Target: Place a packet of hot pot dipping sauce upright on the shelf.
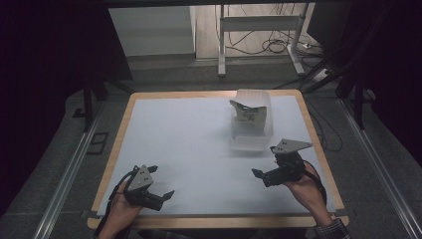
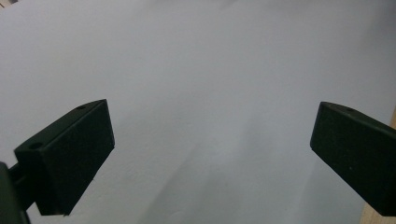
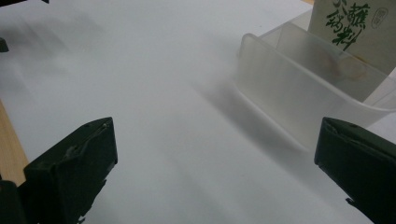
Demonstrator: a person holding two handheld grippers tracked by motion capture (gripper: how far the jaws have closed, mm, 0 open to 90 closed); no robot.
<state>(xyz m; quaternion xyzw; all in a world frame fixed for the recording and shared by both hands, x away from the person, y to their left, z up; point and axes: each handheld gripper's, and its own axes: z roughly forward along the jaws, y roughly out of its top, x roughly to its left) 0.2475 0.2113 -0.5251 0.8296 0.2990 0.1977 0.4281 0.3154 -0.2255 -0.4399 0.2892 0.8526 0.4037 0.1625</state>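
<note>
White table [image 1: 189, 144], wood-edged; clear plastic bin [image 1: 252, 142] far right (carton [image 1: 247, 113] inside, green print).

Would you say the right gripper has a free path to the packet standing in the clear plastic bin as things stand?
Probably yes. The right gripper is open and sits just in front of the bin, with bare white table between them. The packet stands above the bin's open top, though the near wall means reaching from above.
</note>
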